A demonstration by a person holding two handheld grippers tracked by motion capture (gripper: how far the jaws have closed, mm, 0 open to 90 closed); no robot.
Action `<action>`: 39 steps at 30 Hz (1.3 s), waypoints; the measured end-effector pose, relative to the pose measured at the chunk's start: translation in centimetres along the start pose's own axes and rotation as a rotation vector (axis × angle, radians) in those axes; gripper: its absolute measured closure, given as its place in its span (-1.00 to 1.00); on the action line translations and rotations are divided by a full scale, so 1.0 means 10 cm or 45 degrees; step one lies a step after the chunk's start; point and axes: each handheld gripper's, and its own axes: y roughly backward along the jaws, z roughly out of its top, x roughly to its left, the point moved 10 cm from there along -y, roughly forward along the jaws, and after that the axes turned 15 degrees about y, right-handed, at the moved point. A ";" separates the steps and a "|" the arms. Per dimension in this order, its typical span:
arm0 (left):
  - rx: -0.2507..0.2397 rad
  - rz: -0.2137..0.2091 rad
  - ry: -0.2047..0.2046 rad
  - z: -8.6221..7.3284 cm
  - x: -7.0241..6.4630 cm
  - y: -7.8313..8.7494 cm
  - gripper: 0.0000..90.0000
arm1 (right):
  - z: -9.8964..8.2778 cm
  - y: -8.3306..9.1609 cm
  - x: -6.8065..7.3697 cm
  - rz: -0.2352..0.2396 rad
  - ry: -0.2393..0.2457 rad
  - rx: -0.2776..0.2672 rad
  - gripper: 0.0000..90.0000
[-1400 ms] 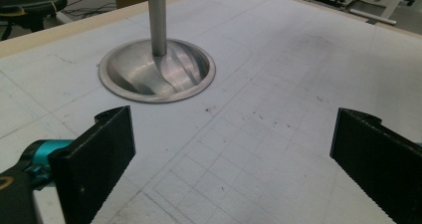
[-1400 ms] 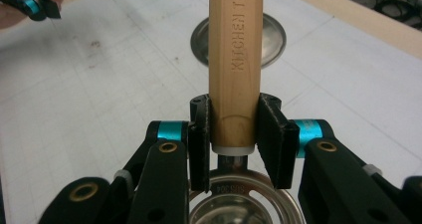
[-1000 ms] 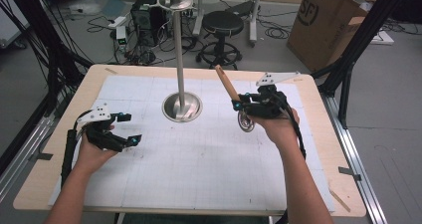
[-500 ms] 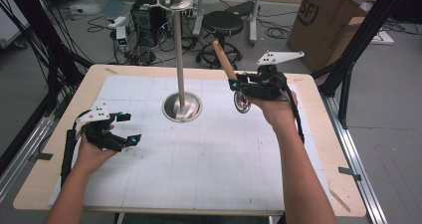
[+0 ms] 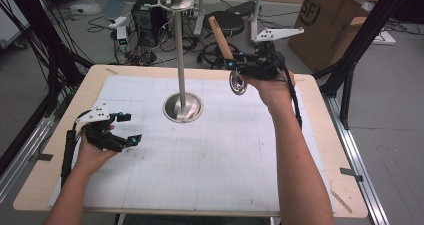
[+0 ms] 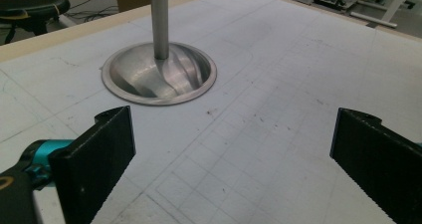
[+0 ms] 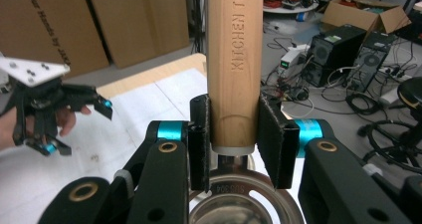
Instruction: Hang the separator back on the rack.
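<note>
**Utensil lifted clear of the mat, heading for the stand**

Working left to right: my left gripper (image 5: 131, 129) rests low on the white gridded mat (image 5: 215, 175) at about eight o'clock from the stand, jaws spread wide with nothing between them. It has not shifted from a second ago.

At the centre stands the tall polished-steel pole stand with its round dished base (image 5: 183, 106) and a small cap and knob at the top.

At about two o'clock from that base, my right gripper (image 5: 234, 69) is clamped on the wooden-handled steel kitchen utensil (image 5: 220, 37), pads pressing the lower end of the handle just above the metal ring head (image 5: 238, 83). Compared with a second ago, the utensil has risen off the mat and now hangs in the air, handle tilted up and away. I judge the pickup done; hanging it on the stand's top looks like the next job.
</note>
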 end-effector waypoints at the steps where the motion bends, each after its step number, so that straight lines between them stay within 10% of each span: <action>1: -0.001 0.000 -0.003 0.00 0.00 0.00 -0.90 | 0.02 -0.01 0.00 0.001 -0.006 -0.007 0.52; 39: -0.001 -0.001 -0.007 0.00 0.00 0.00 -0.90 | 0.31 -0.36 0.02 0.056 -0.022 -0.024 0.52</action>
